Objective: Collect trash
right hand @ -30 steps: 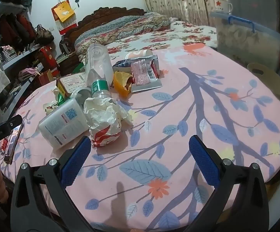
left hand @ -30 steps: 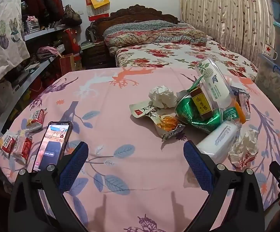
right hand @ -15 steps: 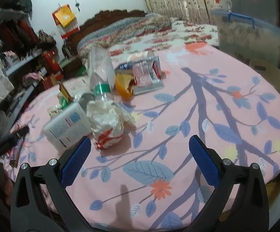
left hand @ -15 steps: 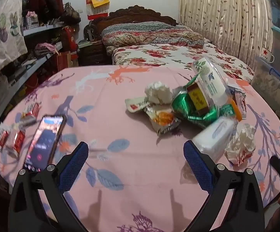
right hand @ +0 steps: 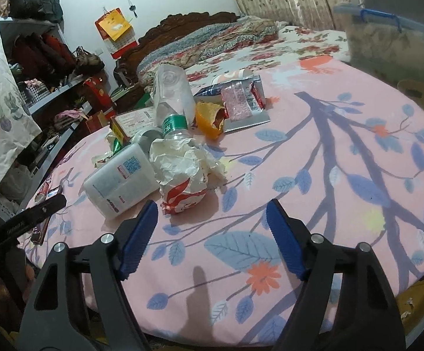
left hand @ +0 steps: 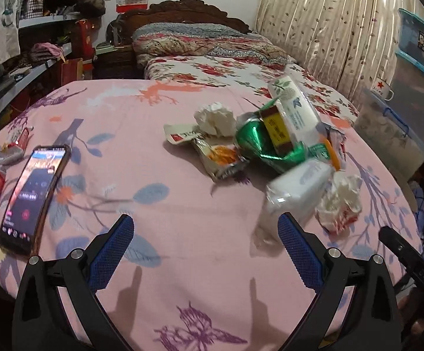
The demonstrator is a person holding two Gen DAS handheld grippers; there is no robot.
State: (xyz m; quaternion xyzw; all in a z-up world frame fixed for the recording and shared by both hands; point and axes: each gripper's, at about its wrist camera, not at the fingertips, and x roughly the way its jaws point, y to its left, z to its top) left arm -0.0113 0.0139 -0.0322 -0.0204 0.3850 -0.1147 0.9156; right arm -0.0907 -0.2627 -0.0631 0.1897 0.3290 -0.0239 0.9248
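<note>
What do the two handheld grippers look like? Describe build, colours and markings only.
Both the left gripper and right gripper have matte black skeletal arms with triangular cut-outs, silver round-headed bolts at the pivots, and two blue fingers faced with cross-hatched pads. No cables or sleeves show.

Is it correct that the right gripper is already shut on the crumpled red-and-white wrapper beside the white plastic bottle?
No. In the right wrist view the right gripper is open with nothing between its jaws, which have just been closing. The crumpled red-and-white wrapper does lie beside the white plastic bottle.
</note>
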